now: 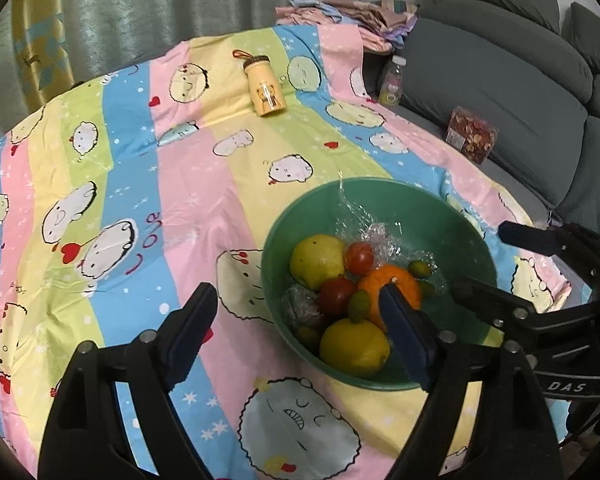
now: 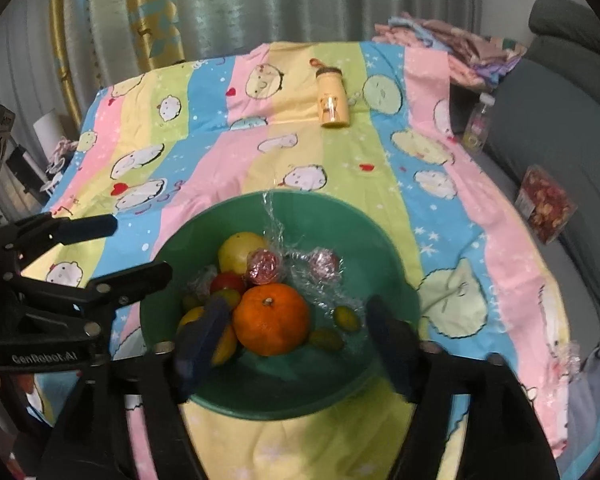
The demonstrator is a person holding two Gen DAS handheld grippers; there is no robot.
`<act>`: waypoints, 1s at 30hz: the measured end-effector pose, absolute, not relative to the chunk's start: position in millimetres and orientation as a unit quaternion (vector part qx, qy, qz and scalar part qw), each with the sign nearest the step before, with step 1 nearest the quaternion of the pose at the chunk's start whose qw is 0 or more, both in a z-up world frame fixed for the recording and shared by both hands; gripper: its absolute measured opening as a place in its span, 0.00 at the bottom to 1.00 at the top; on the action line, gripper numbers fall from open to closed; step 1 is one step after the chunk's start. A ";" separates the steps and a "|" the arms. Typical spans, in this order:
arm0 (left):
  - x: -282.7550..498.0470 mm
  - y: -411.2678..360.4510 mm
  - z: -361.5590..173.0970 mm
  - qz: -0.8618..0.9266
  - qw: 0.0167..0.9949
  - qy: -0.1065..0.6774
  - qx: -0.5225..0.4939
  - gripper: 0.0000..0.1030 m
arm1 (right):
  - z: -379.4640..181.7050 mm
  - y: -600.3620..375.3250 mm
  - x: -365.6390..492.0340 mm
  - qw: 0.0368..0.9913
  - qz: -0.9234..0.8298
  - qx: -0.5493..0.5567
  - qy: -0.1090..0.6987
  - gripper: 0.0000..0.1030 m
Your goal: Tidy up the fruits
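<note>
Jaws wide and empty on left gripper and right gripper above the green bowl; its orange, centre, looks firm, slick: pinch its middle.

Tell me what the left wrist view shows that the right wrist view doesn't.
Left wrist only: the whole lemon at the bowl's near side, and both red tomatoes unwrapped. Right wrist only: two red fruits in plastic wrap, plus a furled white umbrella at far left. Both: green bowl of fruit, orange, yellow bottle lying down, both tongs open and empty.
</note>
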State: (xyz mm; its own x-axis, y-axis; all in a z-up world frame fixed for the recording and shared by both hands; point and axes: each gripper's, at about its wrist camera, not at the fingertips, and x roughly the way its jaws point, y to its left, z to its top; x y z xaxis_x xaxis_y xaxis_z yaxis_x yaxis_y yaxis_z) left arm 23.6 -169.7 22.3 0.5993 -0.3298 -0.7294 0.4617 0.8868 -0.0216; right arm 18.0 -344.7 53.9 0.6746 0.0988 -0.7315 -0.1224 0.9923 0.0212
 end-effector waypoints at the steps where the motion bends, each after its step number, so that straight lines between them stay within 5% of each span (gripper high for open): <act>1: 22.3 -167.7 24.3 -0.220 0.892 0.387 0.084 0.81 | 57.9 -345.0 15.0 0.917 0.058 -0.017 0.394 0.78; 6: 17.4 -158.9 31.8 -0.212 0.896 0.384 0.075 0.84 | 69.4 -344.3 5.8 0.921 0.054 -0.019 0.386 0.79; 9: 14.5 -153.6 37.5 -0.207 0.898 0.383 0.069 1.00 | 75.6 -341.8 1.7 0.921 0.065 -0.019 0.384 0.81; 30: 5.0 -149.6 60.5 -0.171 0.898 0.400 0.070 0.99 | 99.4 -325.7 -11.0 0.923 0.092 -0.035 0.371 0.82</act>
State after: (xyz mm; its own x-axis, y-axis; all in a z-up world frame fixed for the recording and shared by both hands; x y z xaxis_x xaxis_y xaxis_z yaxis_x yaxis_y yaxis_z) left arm 5.0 -149.6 60.5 0.6219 -0.2513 -0.7417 0.3634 0.9316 -0.0110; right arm -11.0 -325.7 99.4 0.7080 0.1443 -0.6913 -0.1956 0.9807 0.0043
